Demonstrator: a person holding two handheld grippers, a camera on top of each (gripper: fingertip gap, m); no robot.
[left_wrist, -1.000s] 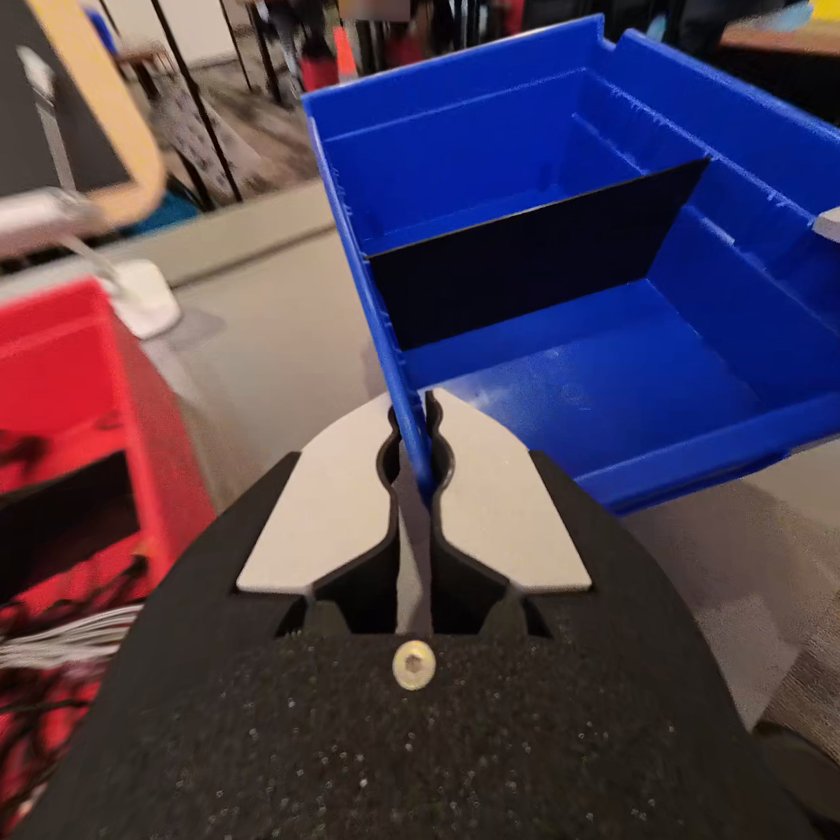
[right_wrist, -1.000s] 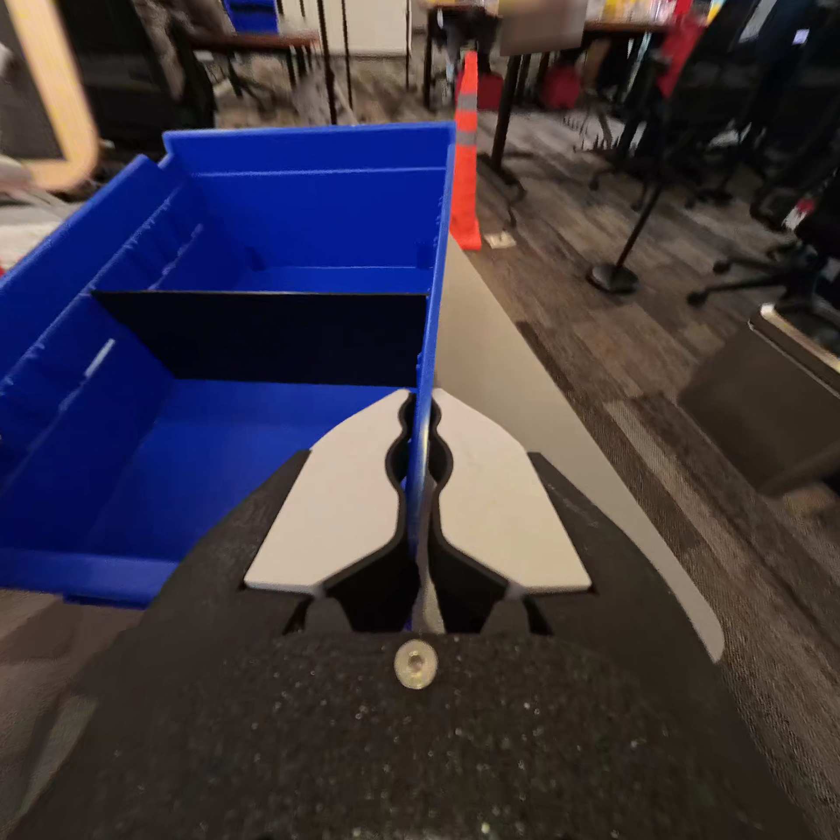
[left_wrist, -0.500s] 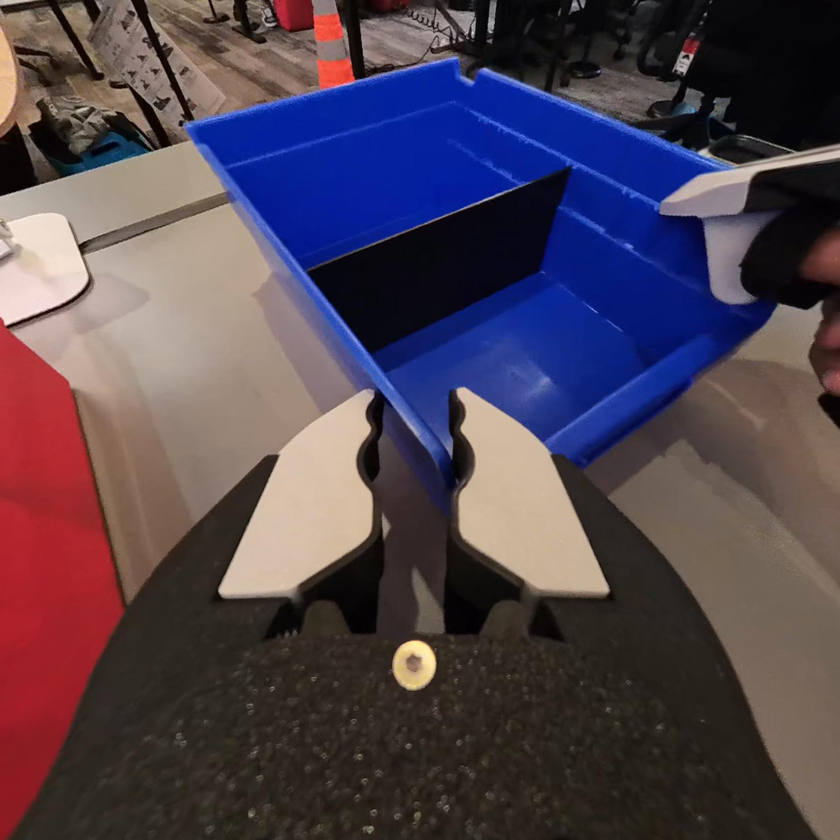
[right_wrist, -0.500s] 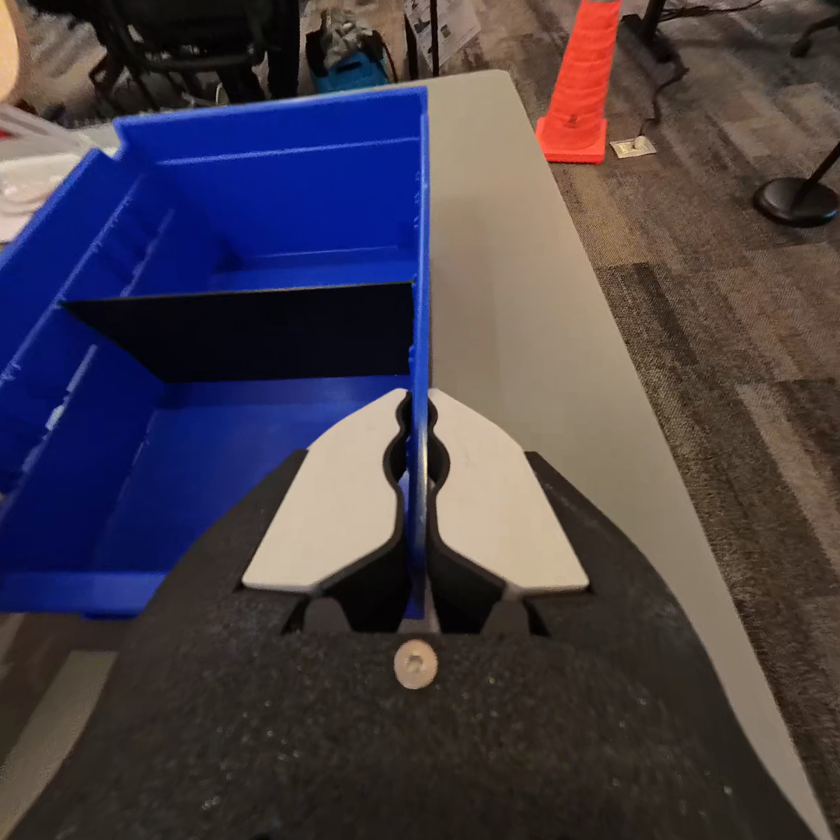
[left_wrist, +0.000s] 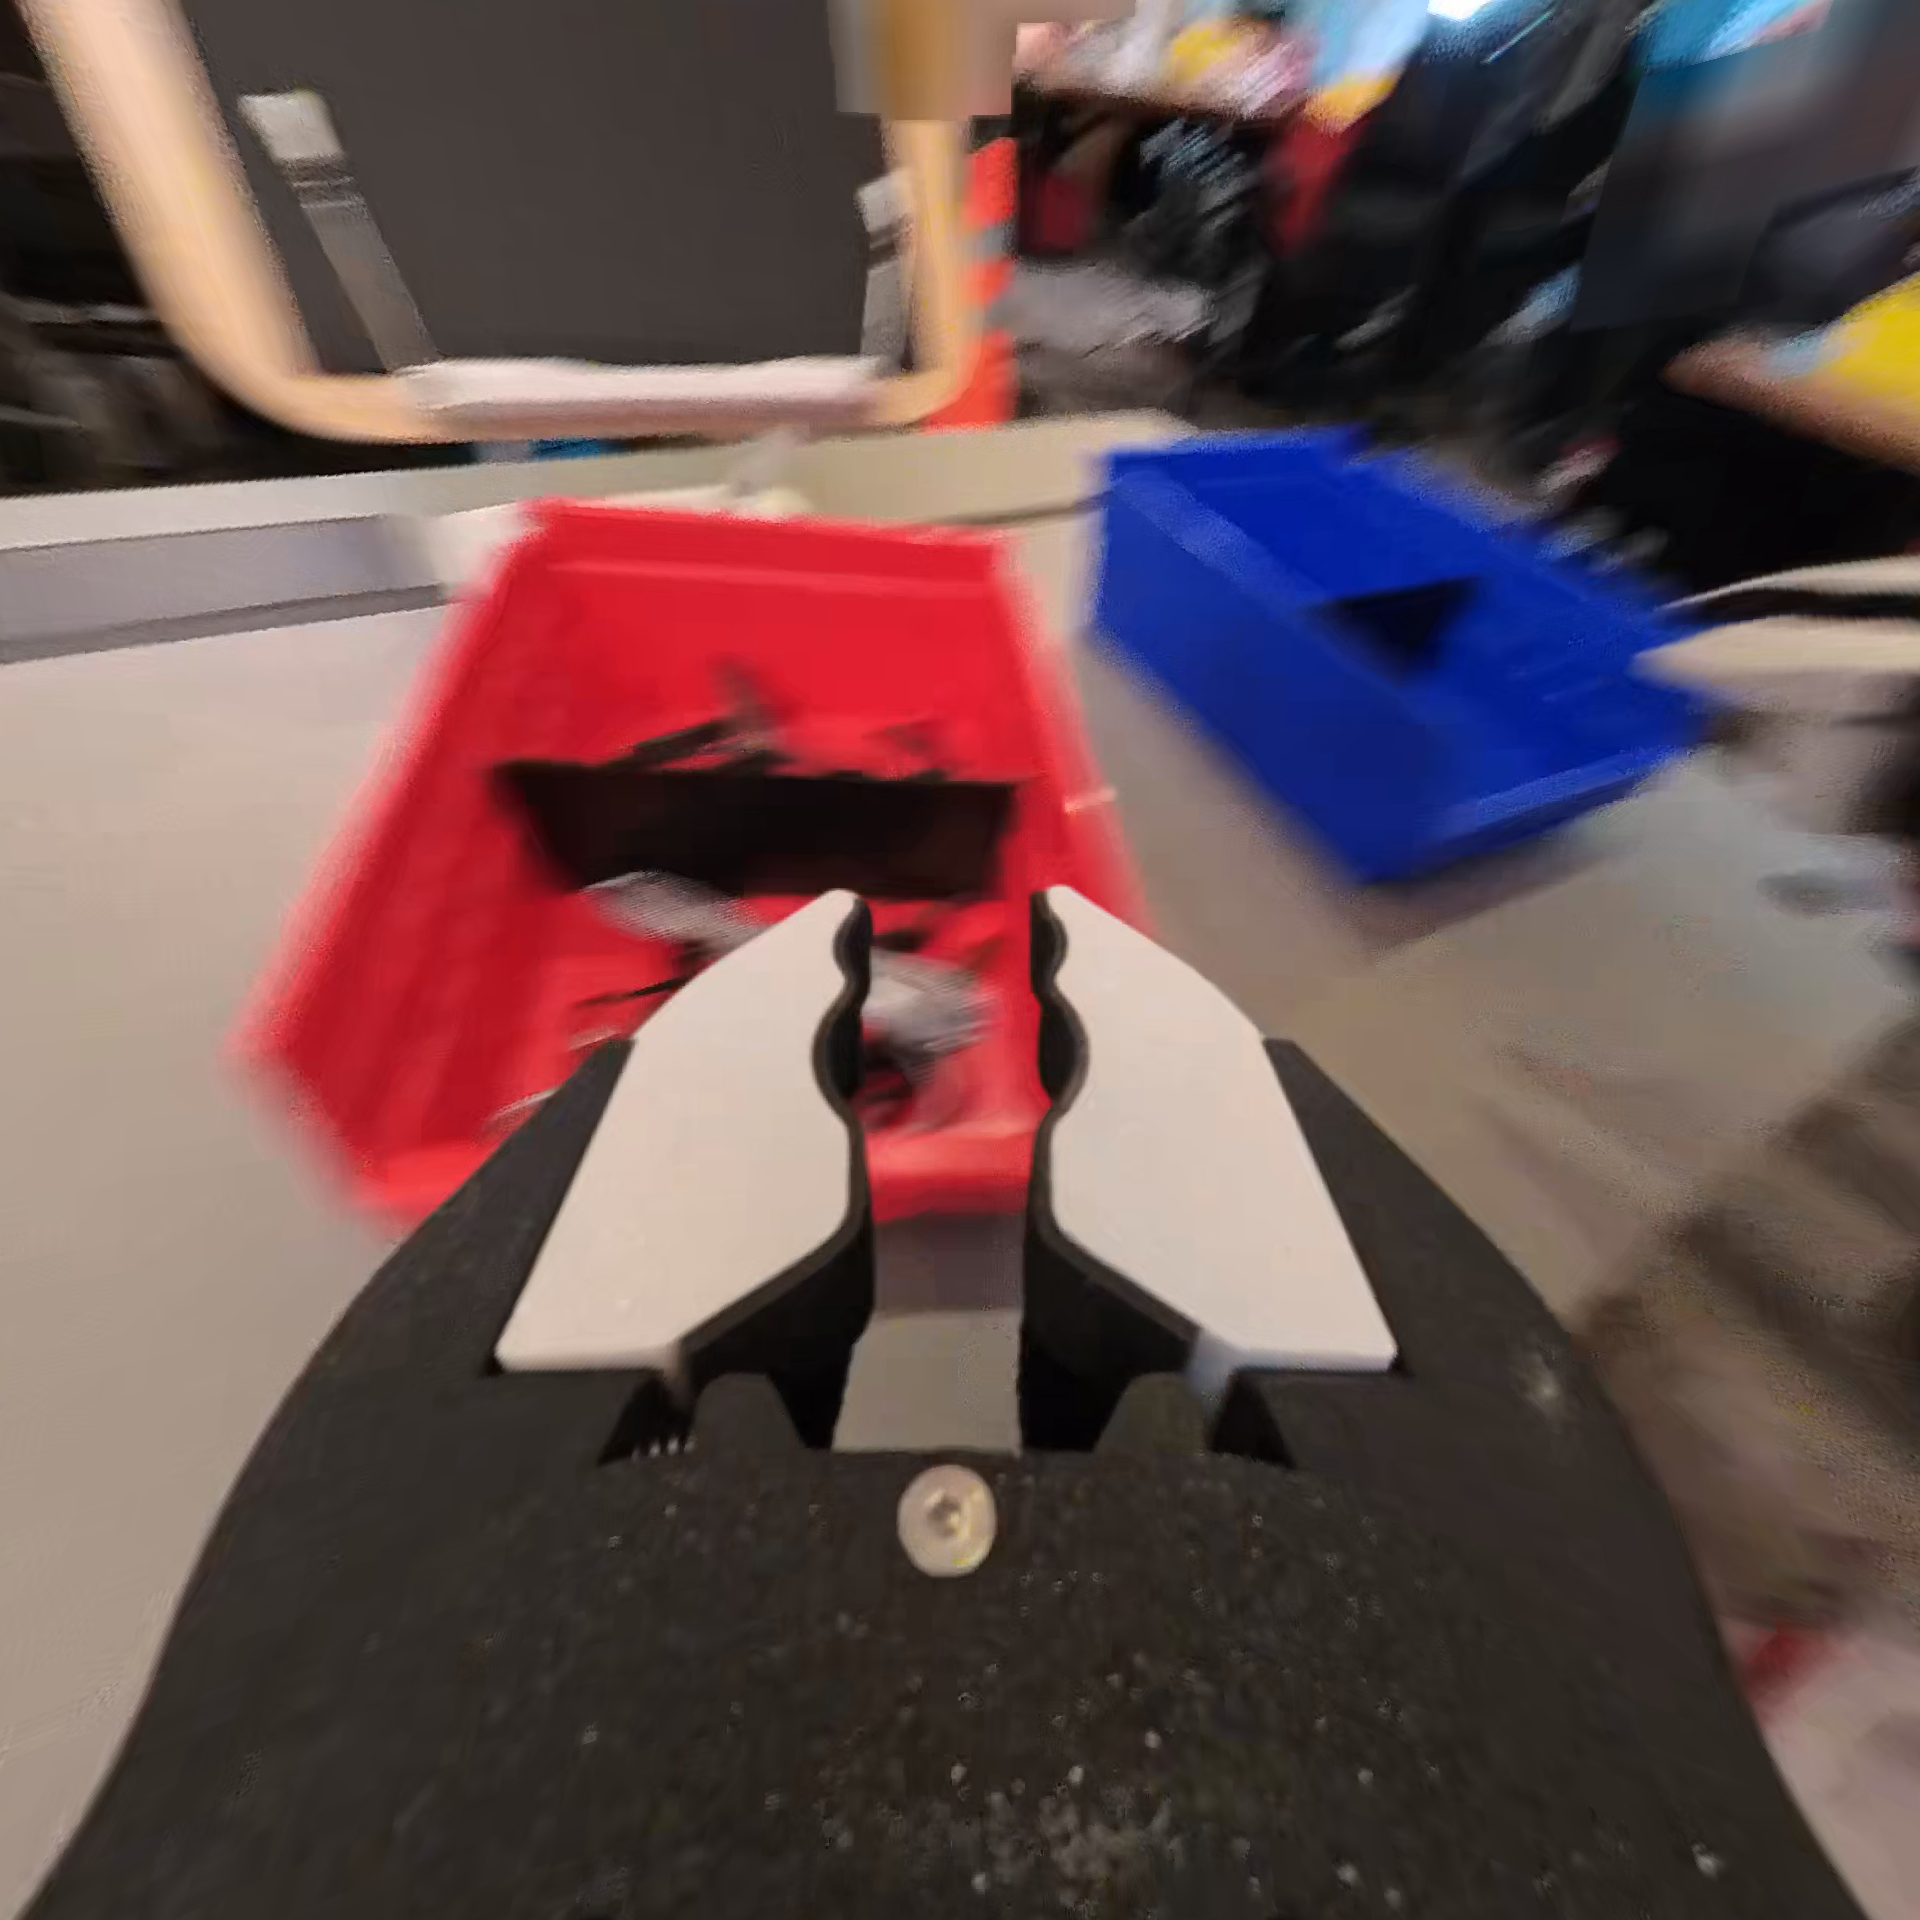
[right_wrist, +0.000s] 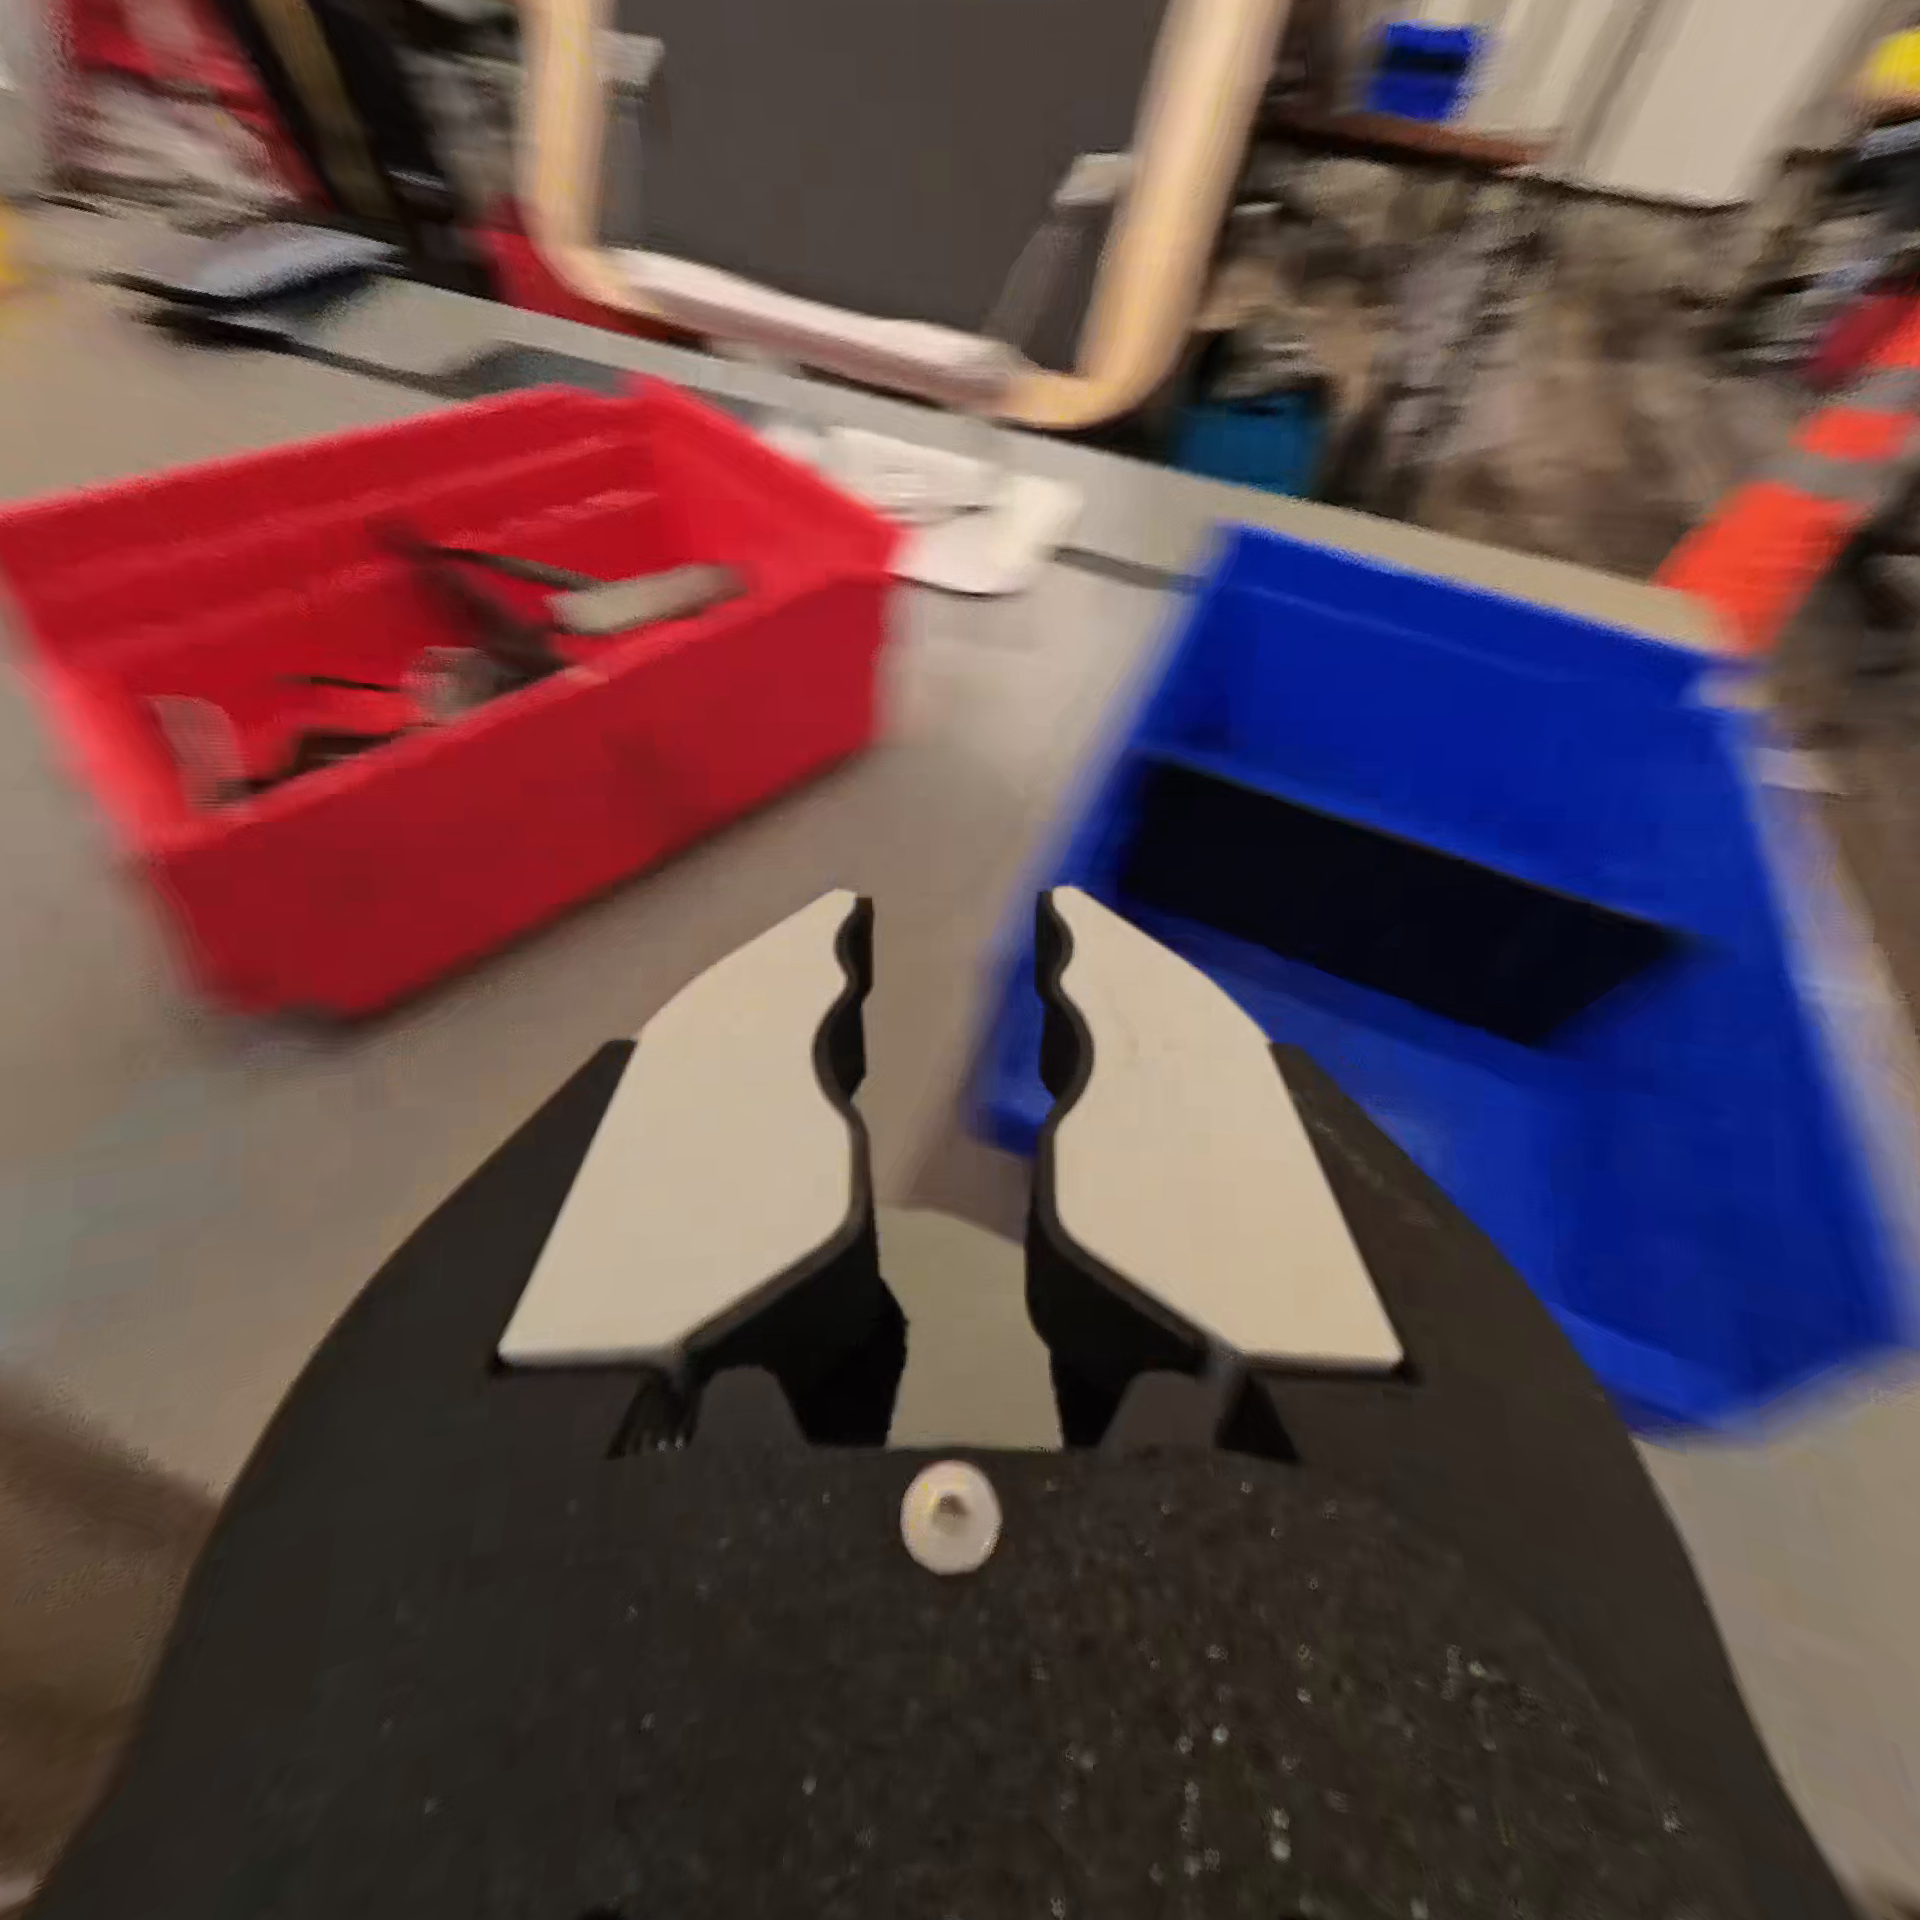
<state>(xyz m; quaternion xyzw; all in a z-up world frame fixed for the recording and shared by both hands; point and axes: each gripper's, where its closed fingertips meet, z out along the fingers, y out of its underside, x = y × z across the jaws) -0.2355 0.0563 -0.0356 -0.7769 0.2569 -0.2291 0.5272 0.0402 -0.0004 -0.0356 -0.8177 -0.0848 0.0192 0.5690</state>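
Both views are blurred by motion. My left gripper (left_wrist: 945, 914) is open with nothing between its pads. It hovers above the near part of a red bin (left_wrist: 416, 883) that holds a black divider and several dark and silvery parts. A blue bin (left_wrist: 1351, 675) with a black divider stands on the grey table to the right of it. My right gripper (right_wrist: 951, 914) is open with nothing between its pads. It is above the table between the red bin (right_wrist: 520, 852) on the left and the blue bin's (right_wrist: 1610, 1195) near left corner on the right.
A grey table (right_wrist: 156, 1143) carries both bins. A tan curved frame around a dark panel (right_wrist: 1143, 260) stands behind the table. White flat things (right_wrist: 966, 520) lie behind the red bin. An orange cone (right_wrist: 1756, 540) stands at the far right. Floor shows at bottom left. The gap from one gripper's tips to the other's is roughly 25 cm.
Both grippers let go of the blue bin's side walls and opened, the left first, then the right. Both pulled back and swung left, so the red bin now shows.
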